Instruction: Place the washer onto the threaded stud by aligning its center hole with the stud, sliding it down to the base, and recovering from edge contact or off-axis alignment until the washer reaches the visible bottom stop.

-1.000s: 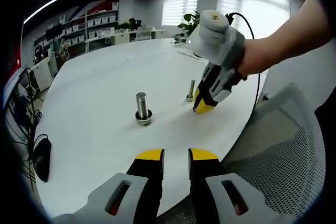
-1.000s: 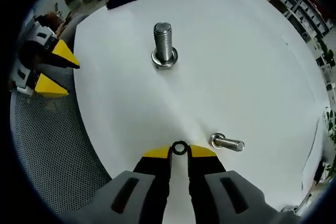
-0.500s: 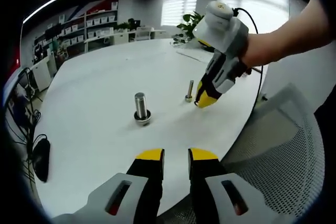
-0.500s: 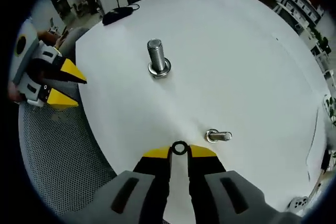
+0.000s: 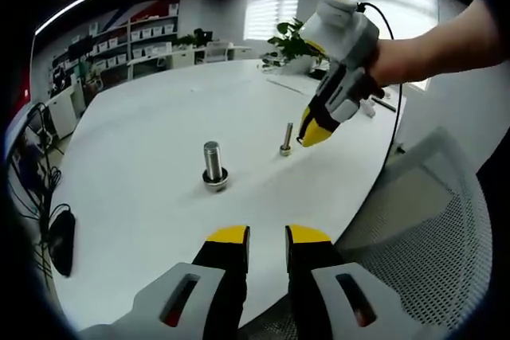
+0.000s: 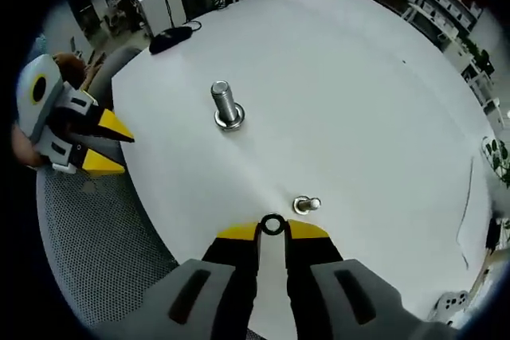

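A round white table carries 2 metal bolts standing head-down with their threaded shafts pointing up. In the left gripper view, the larger threaded stud stands near the middle of the table with a ring already seated around its base. A thinner, smaller bolt stands to its right, well apart from it.

The left gripper rises from the bottom of its own view, over the table's near edge. Its 2 yellow-tipped jaws stand narrowly parted with nothing between them. In the right gripper view, the same tool sits at the left, beyond the table edge and above a grey mesh chair.

The right gripper has its yellow tips pinched on a small dark washer, held upright so its center hole faces the camera. Just beyond the washer in this view is the smaller bolt, seen nearly end-on. The larger stud stands farther off, up and to the left, well apart from the washer.

In the left gripper view, the right gripper reaches in from the upper right, held by a person's hand, its yellow tips raised off the table just right of the smaller bolt's top. The washer is too small to make out there.

A dark computer mouse lies at the table's left edge. Office shelving and bright windows fill the background.
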### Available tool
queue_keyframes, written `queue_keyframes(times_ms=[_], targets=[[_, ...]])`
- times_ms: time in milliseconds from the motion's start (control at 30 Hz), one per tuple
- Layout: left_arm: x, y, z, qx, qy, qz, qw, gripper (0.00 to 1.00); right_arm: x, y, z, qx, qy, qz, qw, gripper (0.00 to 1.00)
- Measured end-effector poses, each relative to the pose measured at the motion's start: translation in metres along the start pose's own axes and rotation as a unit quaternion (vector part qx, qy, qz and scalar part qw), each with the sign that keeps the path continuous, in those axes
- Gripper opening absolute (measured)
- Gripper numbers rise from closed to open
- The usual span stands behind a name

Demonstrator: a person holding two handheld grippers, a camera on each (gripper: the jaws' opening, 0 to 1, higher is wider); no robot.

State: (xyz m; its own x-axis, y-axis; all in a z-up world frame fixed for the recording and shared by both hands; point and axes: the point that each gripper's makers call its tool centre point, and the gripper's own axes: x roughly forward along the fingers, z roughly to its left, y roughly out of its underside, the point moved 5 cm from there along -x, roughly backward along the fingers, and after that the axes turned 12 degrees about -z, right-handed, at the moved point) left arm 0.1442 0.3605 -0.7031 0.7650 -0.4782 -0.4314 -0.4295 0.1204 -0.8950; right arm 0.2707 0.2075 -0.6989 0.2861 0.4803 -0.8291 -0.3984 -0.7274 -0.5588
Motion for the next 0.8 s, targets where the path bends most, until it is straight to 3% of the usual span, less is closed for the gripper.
queue_keyframes(times_ms=[467,800], targets=[[-0.001,-0.001,0.0,0.001,0.001,-0.002,1.0,0.15,-0.012,-0.017,-0.015,-0.008,0.026,-0.029,0.9992,0.14],[0.0,0.0,0.001,-0.001,-0.001,-0.001,1.0,0.15,-0.004,-0.02,-0.021,-0.032,0.029,-0.017,0.9989,0.14]])
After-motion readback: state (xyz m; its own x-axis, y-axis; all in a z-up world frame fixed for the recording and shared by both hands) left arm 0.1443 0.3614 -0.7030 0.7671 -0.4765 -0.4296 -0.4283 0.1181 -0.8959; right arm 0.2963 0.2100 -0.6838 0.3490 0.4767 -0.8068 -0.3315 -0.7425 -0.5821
